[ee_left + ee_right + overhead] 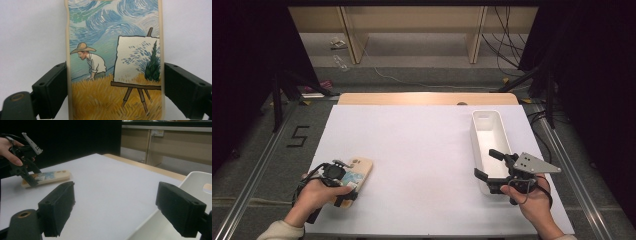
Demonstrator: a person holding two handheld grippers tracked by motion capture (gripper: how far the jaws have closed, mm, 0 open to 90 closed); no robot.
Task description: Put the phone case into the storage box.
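Observation:
A phone case (pixel 362 170) with a painted scene of a man in a straw hat and an easel lies flat on the white table at the near left. My left gripper (pixel 348 182) is shut on the case's long edges near its close end. In the left gripper view the case (pixel 112 50) spans the gap and both pads touch its cream rim. At the near right my right gripper (pixel 487 164) hovers open over the near end of a white bin (pixel 504 135), nothing between its jaws. The right gripper view shows the case (pixel 50 177) and the left gripper (pixel 27 176) far off.
The white sheet (pixel 412 150) covers the tabletop, with a wooden strip (pixel 427 98) at the far edge. The long white bin (pixel 197 182) is empty inside. Wooden furniture legs and cables stand on the floor beyond the table.

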